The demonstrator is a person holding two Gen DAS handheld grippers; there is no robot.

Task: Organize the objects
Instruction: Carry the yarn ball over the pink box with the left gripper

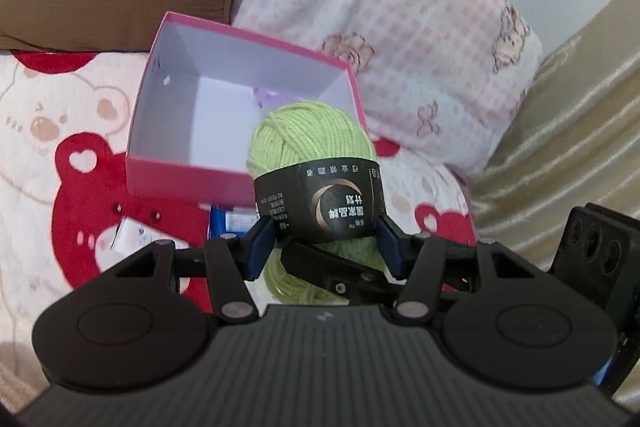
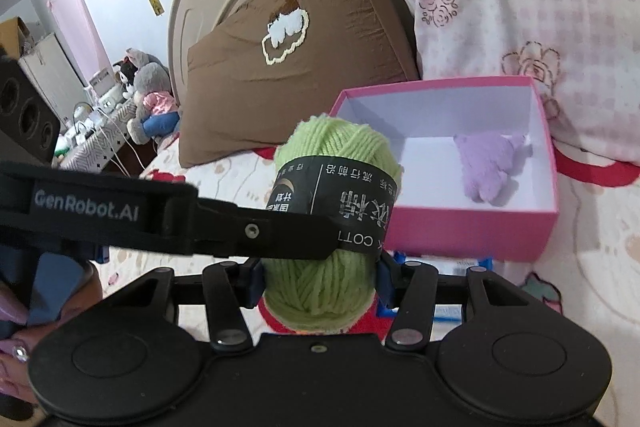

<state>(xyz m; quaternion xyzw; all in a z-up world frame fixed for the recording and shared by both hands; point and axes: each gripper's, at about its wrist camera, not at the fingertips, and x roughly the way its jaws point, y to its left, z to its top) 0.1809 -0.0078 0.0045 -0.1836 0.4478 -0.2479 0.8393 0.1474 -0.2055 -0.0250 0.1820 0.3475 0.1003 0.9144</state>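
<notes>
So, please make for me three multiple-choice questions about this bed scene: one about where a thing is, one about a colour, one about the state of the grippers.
1. Where does the purple plush toy lie?
A. On the brown pillow
B. Inside the pink box
C. Under the checked pillow

2. What colour is the yarn ball that is held?
A. Light green
B. Red
C. White

3. How do the left gripper and the right gripper stand?
A. Both open and empty
B. Only the right one holds something
C. Both closed on the yarn ball

Answers:
1. B: the right wrist view shows the toy on the white floor of the box.
2. A: green strands show above and below its black label.
3. C: in each wrist view the blue pads press the ball's two sides.
</notes>
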